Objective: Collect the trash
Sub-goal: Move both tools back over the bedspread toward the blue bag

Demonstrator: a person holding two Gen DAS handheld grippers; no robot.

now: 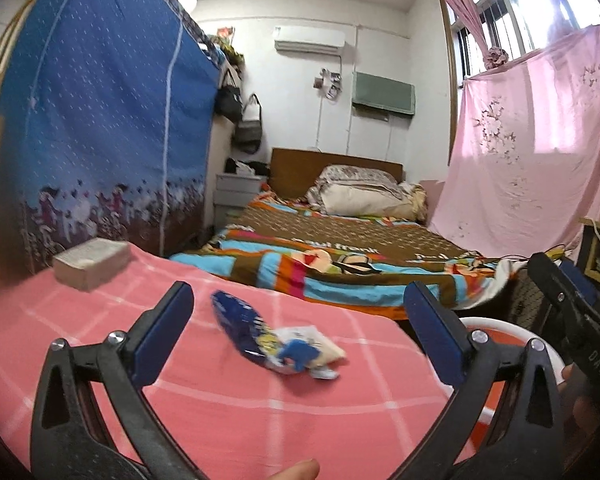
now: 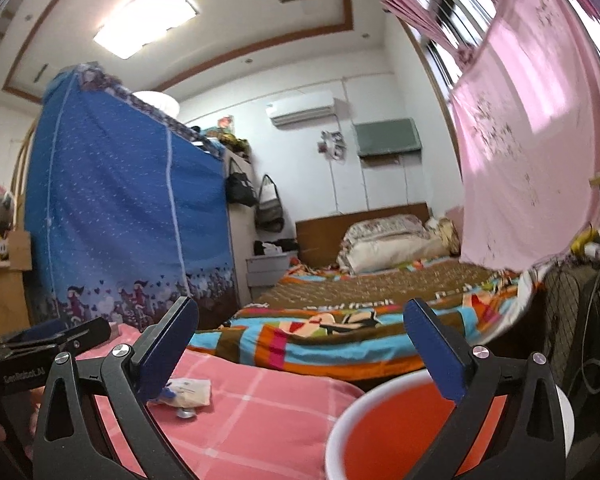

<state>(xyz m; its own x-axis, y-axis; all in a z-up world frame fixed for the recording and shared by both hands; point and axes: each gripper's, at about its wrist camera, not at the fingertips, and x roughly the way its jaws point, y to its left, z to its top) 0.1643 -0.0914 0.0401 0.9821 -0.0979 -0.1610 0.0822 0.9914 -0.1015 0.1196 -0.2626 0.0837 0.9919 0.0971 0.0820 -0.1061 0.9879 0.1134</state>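
Pink checked cloth covers the near surface of a bedroom, and both grippers hang over it. The left gripper has its blue-padded fingers spread wide, pinching nothing; between them, a little ahead, a crumpled blue and white wrapper lies flat on the cloth, touching neither pad. The right gripper is equally wide apart and empty, and the same wrapper peeks out just beside its left finger. Under its right finger sits a round bin, white-rimmed and orange inside, off the cloth's right edge. A pale box-like block rests on the cloth's far left corner. Beyond lie a bed with a bright patterned blanket, a blue fabric wardrobe on the left and a pink sheet hung by the window.
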